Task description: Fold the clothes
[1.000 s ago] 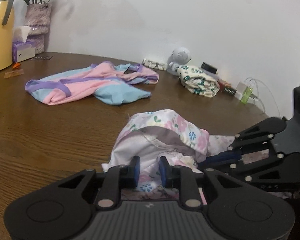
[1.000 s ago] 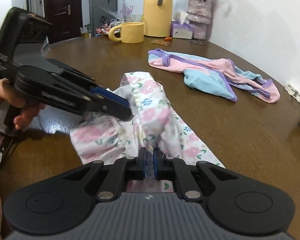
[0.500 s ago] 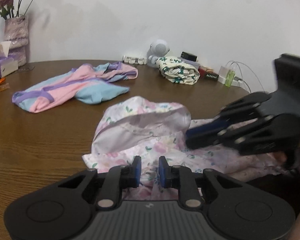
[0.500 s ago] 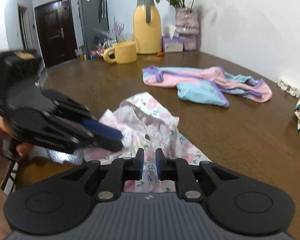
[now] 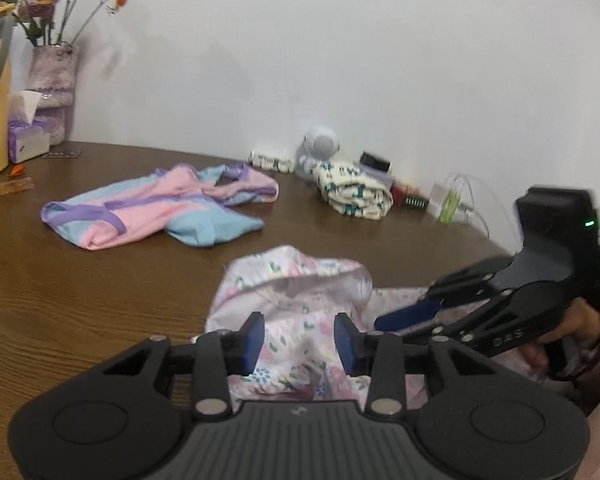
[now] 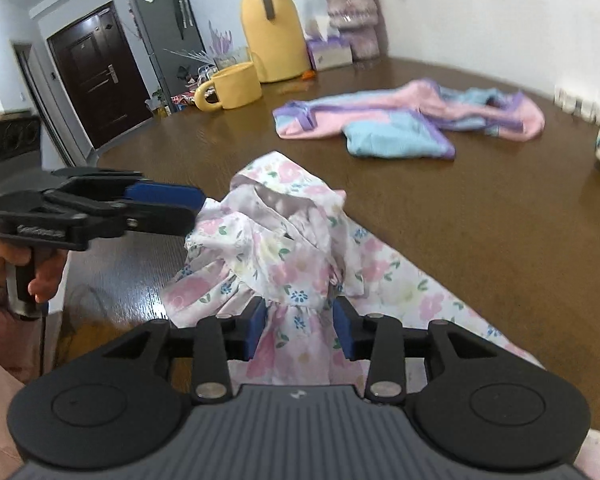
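A white floral garment (image 5: pixel 296 300) lies crumpled on the brown wooden table (image 5: pixel 80 288), its upper part bunched in a hump; it also shows in the right wrist view (image 6: pixel 296 248). My left gripper (image 5: pixel 300 340) is open just above the garment's near edge, holding nothing. My right gripper (image 6: pixel 300 326) is open over the garment's skirt part, holding nothing. Each gripper shows in the other's view: the right one (image 5: pixel 412 314) at the garment's right side, the left one (image 6: pixel 172 204) at its left side.
A pink, blue and purple garment (image 5: pixel 160 210) lies spread further back, also in the right wrist view (image 6: pixel 412 120). A folded white and green cloth (image 5: pixel 354 194), a small white toy (image 5: pixel 320 148), chargers and cables stand by the wall. A yellow jug (image 6: pixel 272 28), yellow mug (image 6: pixel 232 86), tissue box (image 6: pixel 330 52) and vase (image 6: pixel 352 16) stand far off.
Both grippers opened and let go of the floral garment, which dropped lower on the table. Both have drawn back and risen slightly.
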`<state>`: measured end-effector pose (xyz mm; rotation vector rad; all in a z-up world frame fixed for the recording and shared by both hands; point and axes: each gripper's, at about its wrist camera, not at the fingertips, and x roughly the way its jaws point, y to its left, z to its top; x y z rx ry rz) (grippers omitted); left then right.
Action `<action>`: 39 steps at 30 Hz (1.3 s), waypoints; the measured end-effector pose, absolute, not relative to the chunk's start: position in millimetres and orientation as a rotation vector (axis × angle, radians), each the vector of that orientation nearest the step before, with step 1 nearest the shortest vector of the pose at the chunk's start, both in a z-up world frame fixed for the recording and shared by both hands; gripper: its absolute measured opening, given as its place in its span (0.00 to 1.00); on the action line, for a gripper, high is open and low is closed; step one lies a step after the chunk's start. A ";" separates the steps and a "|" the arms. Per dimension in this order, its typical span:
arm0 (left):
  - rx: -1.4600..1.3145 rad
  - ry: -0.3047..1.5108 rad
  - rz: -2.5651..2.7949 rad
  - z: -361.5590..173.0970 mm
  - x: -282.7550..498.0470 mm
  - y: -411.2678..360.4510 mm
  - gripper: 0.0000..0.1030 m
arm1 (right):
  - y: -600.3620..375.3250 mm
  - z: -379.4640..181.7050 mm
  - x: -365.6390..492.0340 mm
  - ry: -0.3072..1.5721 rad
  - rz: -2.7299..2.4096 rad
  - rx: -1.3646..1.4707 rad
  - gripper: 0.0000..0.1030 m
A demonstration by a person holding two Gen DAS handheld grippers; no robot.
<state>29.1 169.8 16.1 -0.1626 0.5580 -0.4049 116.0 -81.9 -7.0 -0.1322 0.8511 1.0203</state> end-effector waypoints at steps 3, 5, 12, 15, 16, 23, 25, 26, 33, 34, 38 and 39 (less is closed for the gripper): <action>-0.168 0.561 -0.410 16.7 27.4 172.3 0.37 | -79.8 -10.1 120.2 0.893 1.061 -0.101 0.20; -0.158 0.567 -0.427 17.4 28.1 171.9 0.37 | -74.5 -2.4 108.9 0.845 1.098 -0.171 0.04; 0.090 0.569 -0.569 33.1 37.0 148.0 0.58 | -58.3 26.3 59.7 0.574 1.150 -0.558 0.04; 0.232 0.576 -0.630 38.9 44.1 135.7 0.58 | -52.7 34.2 40.8 0.432 1.132 -0.762 0.04; 0.267 0.583 -0.638 39.2 46.6 132.6 0.58 | -50.4 36.6 35.0 0.375 1.134 -0.826 0.04; 0.430 0.557 -0.591 35.9 50.1 121.6 0.58 | -31.0 42.5 11.1 0.039 1.189 -1.148 0.04; 0.470 0.549 -0.567 33.3 49.7 117.6 0.58 | -26.0 44.4 10.0 -0.009 1.202 -1.179 0.04; 0.485 0.547 -0.541 32.0 50.4 115.3 0.54 | -25.0 45.9 10.1 -0.027 1.205 -1.184 0.04; 0.512 0.479 -0.299 25.2 43.0 100.0 0.05 | -31.6 34.6 19.3 -0.017 1.206 -1.193 0.04; 0.526 0.460 -0.271 23.0 39.0 95.8 0.05 | -33.6 29.1 21.5 -0.003 1.200 -1.196 0.04; 0.608 0.436 -0.240 5.9 24.7 74.0 0.07 | -37.7 2.1 30.1 0.085 1.178 -1.212 0.04; 0.625 0.434 -0.232 1.1 22.8 70.0 0.10 | -37.5 -4.6 31.3 0.103 1.173 -1.223 0.04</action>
